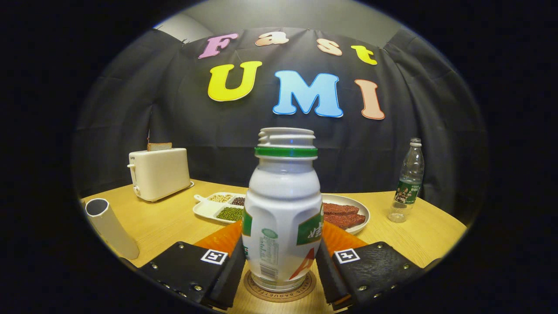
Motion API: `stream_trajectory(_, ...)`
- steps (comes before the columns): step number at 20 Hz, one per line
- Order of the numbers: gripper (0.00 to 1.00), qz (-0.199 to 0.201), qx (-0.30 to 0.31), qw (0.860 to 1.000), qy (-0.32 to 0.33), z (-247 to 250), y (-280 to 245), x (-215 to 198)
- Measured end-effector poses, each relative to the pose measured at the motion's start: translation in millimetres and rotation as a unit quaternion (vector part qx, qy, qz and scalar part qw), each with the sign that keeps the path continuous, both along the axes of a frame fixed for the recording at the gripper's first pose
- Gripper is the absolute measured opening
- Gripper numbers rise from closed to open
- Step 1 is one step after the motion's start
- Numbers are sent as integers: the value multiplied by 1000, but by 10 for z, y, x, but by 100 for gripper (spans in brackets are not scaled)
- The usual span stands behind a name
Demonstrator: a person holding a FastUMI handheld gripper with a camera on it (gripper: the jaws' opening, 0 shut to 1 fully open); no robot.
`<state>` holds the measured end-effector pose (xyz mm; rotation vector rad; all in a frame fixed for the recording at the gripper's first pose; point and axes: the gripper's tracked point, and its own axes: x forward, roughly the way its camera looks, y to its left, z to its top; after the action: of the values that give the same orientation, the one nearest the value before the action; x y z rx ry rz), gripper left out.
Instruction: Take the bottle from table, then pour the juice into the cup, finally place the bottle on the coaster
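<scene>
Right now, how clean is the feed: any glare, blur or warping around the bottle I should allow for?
Gripper view: the bottle is sharp, standing on the coaster between the gripper jaws, which sit at its sides; fisheye warping bows the table edge and leans the white cup; lighting is dim and warm with soft sheen on the bottle, no harsh glare.

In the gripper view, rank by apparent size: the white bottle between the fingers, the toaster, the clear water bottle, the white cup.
1. White bottle, between the fingers on the coaster; nearness to the camera inflates it.
2. Toaster.
3. White cup and clear water bottle look alike; left unranked.
</scene>
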<state>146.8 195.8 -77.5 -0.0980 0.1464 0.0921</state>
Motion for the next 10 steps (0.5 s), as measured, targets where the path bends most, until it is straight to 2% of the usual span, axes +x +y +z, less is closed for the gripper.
stream_trajectory(2, 78, -10, -12, 1000, -8, 33, -38, 6)
stream_trajectory(4, 92, -11, -14, 1000, -22, 120, -27, -3)
stream_trajectory(7, 92, -12, -18, 999, -38, 255, 0, -34)
stream_trajectory(8, 96, -12, -21, 999, -44, 322, 7, -49)
stream_trajectory(10, 96, -14, -21, 998, -59, 458, 20, -83)
